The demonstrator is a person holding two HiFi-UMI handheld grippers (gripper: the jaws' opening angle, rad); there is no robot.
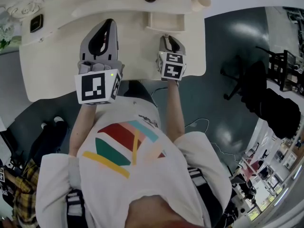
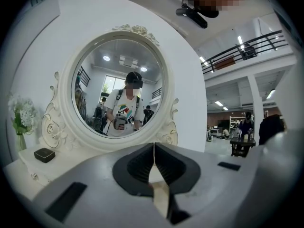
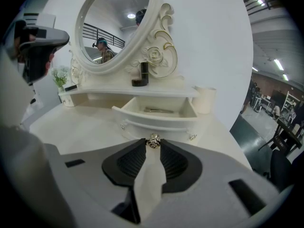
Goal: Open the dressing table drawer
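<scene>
While you hold both grippers over the cream dressing table [image 1: 52,75], its far left end carries a vase of white flowers [image 2: 21,120] and, just beside it, a small black box [image 2: 44,154]. Next comes the ornate oval mirror [image 2: 118,87], which reflects you standing in a white T-shirt. Your left gripper [image 2: 153,145] points nearly level at that mirror, above the tabletop. Its jaws are pressed together along their whole length and nothing sits between them. Further right, under the shelf below the mirror, the small drawer [image 3: 156,125] stands pulled out over the tabletop. You can see a slim metallic item [image 3: 159,110] lying flat on the drawer's floor. On the shelf above the drawer stands a dark tube [image 3: 144,71]. Your right gripper [image 3: 152,148] slants down at the drawer front. Its jaws are drawn in narrow, with the tips clamped on either side of the metal rose-shaped drawer knob [image 3: 153,140]. At the right end of the shelf, near the drawer's right corner, a cream cup [image 3: 204,100] stands upright.
</scene>
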